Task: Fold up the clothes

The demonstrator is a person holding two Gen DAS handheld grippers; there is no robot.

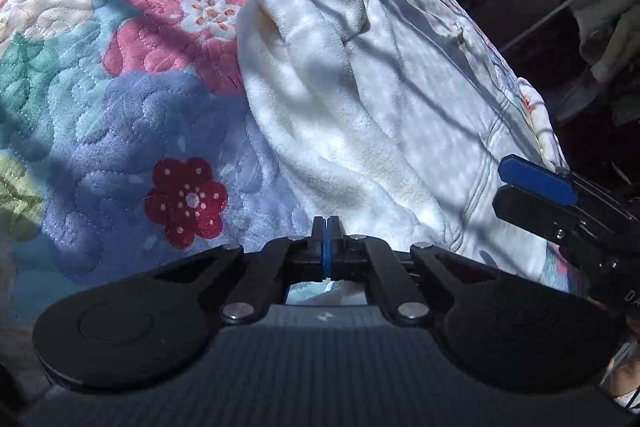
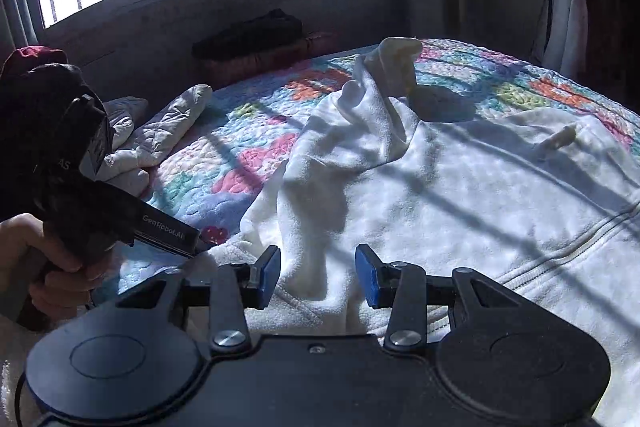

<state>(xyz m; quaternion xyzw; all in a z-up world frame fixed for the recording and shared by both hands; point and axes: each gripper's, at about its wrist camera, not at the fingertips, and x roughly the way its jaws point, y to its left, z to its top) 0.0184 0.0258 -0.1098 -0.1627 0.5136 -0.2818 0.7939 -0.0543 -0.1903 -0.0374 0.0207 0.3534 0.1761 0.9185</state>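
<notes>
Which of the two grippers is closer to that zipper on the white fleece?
Right. The right gripper hangs open just beside the zipper; the left gripper, shut, sits toward the floral quilt.

A white fleece garment (image 1: 360, 99) lies on a pastel floral quilt (image 1: 120, 67); dark, perhaps maroon, cloth (image 2: 256, 35) behind.

"GenRobot.AI" on left gripper (image 2: 200, 247) body; partial "AS" higher up, rest unreadable.

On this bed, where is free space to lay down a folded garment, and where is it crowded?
Free: the floral quilted bedspread left of the white fleece zip jacket, around the red flower patch, and the strip behind the jacket. Crowded: the bed's right half under the jacket, and the white padded cloth pile at the far left.
</notes>
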